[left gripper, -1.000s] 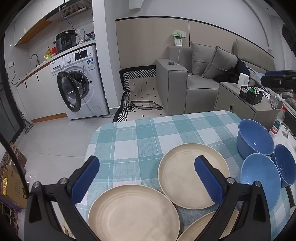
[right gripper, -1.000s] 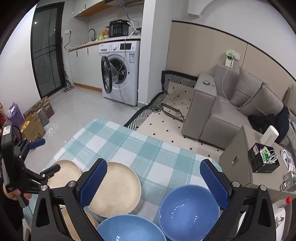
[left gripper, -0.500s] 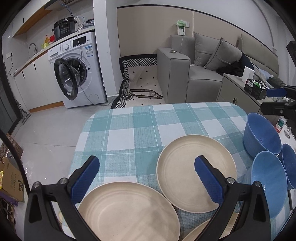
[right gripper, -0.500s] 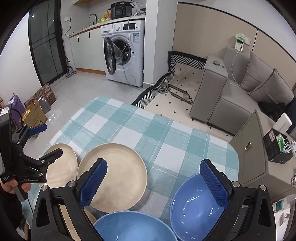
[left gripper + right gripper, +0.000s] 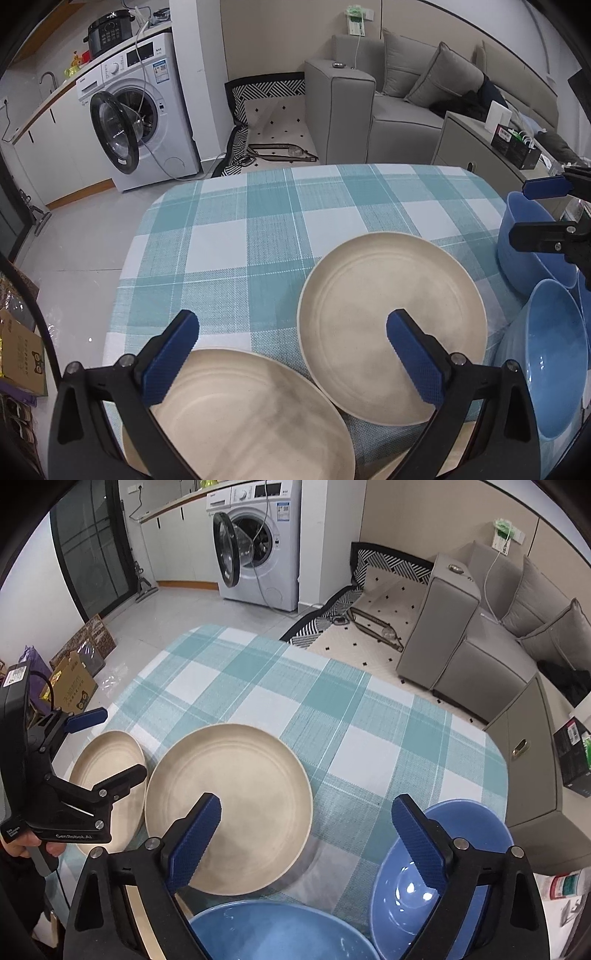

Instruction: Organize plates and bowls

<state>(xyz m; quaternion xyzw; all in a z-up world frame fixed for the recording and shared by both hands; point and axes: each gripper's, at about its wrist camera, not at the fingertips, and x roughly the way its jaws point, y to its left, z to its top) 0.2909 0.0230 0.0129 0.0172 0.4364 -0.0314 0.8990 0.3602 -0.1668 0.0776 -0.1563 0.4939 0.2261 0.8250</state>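
Observation:
Cream plates and blue bowls lie on a teal-checked tablecloth (image 5: 258, 236). In the left wrist view my left gripper (image 5: 291, 354) is open and empty above the near plate (image 5: 243, 413), with a second plate (image 5: 391, 321) to its right and blue bowls (image 5: 554, 369) at the right edge. In the right wrist view my right gripper (image 5: 306, 834) is open and empty over the middle plate (image 5: 236, 797) and two blue bowls (image 5: 406, 878) (image 5: 273, 934). A third plate's rim (image 5: 140, 915) shows at the lower left. The left gripper (image 5: 110, 742) hovers over the far-left plate (image 5: 103, 760).
The tablecloth (image 5: 332, 709) covers a rounded table whose far half carries nothing. Beyond stand a washing machine (image 5: 136, 118) with its door open, a grey sofa (image 5: 388, 99), a grey cabinet (image 5: 535, 760) at the table's right, and boxes (image 5: 74, 679) on the floor.
Both grippers have lowered and tilted toward the table, so plates and bowls look larger. Both stay open and empty. The dishes have not moved.

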